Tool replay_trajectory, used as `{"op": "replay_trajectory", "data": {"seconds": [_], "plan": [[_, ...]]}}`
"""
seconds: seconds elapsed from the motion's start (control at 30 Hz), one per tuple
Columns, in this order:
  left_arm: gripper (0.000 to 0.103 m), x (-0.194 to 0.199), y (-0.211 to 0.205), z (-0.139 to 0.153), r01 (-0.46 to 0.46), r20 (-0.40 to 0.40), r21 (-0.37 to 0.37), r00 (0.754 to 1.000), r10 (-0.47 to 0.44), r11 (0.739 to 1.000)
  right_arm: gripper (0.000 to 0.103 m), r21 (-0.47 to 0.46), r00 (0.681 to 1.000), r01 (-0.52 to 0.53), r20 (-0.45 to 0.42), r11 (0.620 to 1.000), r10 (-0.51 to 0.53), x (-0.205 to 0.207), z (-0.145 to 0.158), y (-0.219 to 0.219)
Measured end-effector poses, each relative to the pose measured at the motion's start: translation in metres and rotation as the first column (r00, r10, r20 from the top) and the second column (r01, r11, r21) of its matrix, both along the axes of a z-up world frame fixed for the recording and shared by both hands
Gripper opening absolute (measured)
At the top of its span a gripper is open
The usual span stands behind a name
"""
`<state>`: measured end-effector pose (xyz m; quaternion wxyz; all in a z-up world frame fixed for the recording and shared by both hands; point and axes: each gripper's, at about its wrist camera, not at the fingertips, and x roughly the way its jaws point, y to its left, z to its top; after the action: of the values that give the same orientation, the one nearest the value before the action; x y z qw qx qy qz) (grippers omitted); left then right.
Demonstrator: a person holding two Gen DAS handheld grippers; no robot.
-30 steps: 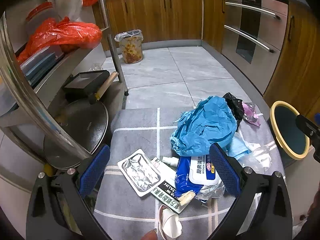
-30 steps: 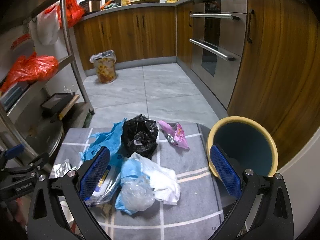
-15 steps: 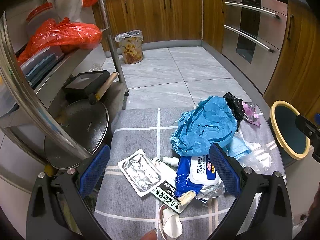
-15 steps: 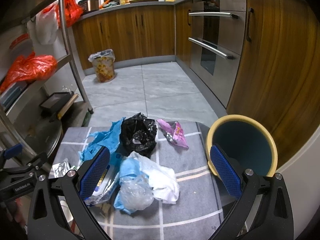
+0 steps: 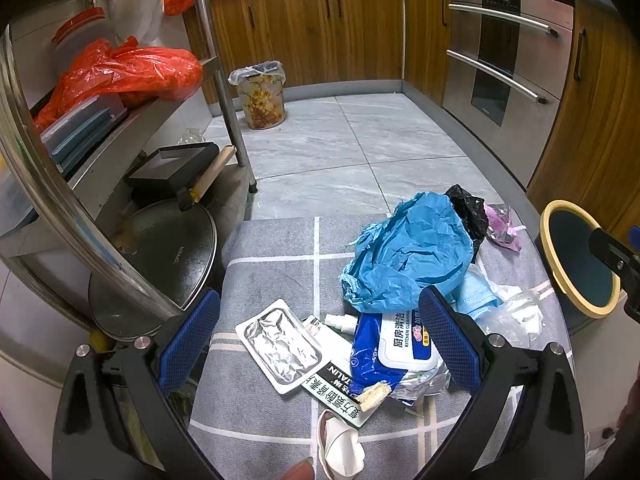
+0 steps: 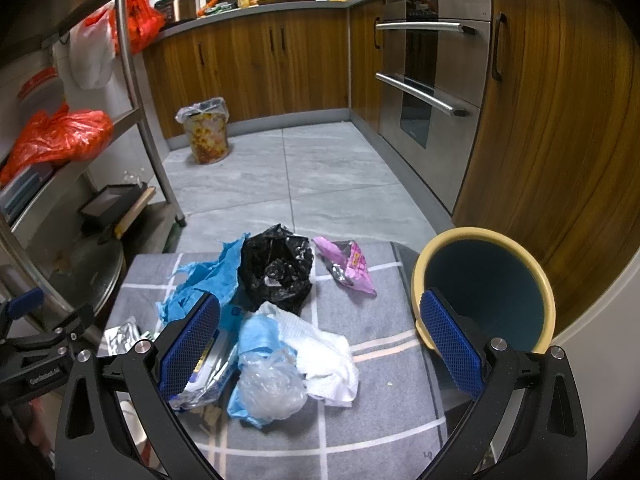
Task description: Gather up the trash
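Both tongs, left (image 5: 316,344) and right (image 6: 316,344), are wide and empty; the trash (image 6: 280,344) lies just ahead, bin (image 6: 540,280) nearer the right.

Grey cloth (image 6: 372,320) is crossed by white lines; bin (image 6: 484,236) is rimmed yellow, teal inside; bags are seen in blue (image 5: 412,256) and black (image 6: 276,272).

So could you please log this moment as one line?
phase: pre-grasp | left gripper: open, empty | right gripper: open, empty | trash pile: on mat | bin: beside mat
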<state>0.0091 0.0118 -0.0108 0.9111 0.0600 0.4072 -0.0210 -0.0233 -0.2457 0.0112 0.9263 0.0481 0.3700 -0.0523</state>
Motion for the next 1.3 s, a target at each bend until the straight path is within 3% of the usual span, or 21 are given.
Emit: {"op": "replay_trajectory", "data": {"seconds": [0.4,0.6,0.83,0.93,0.97,1.3], "plan": [[0.098,0.0,0.001,0.003,-0.023,0.032,0.039,0.999,0.021,0.999,0.1,0.0,1.0,0.0,-0.001,1.0,0.0,0.0,0.001,0.0],[0.098,0.0,0.005,0.005,-0.012,0.033,0.021,0.999,0.011,1.0,0.1,0.0,1.0,0.0,-0.001,1.0,0.0,0.0,0.0,-0.001],[0.098,-0.003,-0.007,0.002,0.078,0.037,0.038,0.996,-0.079,0.996,0.1,0.001,1.0,0.0,-0.001,1.0,0.0,0.0,0.0,-0.001],[0.098,-0.01,-0.007,0.003,0.192,0.089,-0.056,0.978,-0.187,0.98,0.1,-0.001,1.0,-0.001,0.001,1.0,0.001,0.001,0.001,-0.001],[0.098,-0.01,-0.009,0.002,0.196,0.083,-0.046,0.978,-0.191,0.98,0.1,-0.001,1.0,0.0,0.001,1.0,0.0,0.001,0.0,-0.001],[0.098,0.018,-0.012,-0.008,0.092,0.11,0.01,0.99,-0.092,0.996,0.1,-0.018,0.999,-0.023,0.023,1.0,0.024,0.027,-0.004,-0.013]]}}
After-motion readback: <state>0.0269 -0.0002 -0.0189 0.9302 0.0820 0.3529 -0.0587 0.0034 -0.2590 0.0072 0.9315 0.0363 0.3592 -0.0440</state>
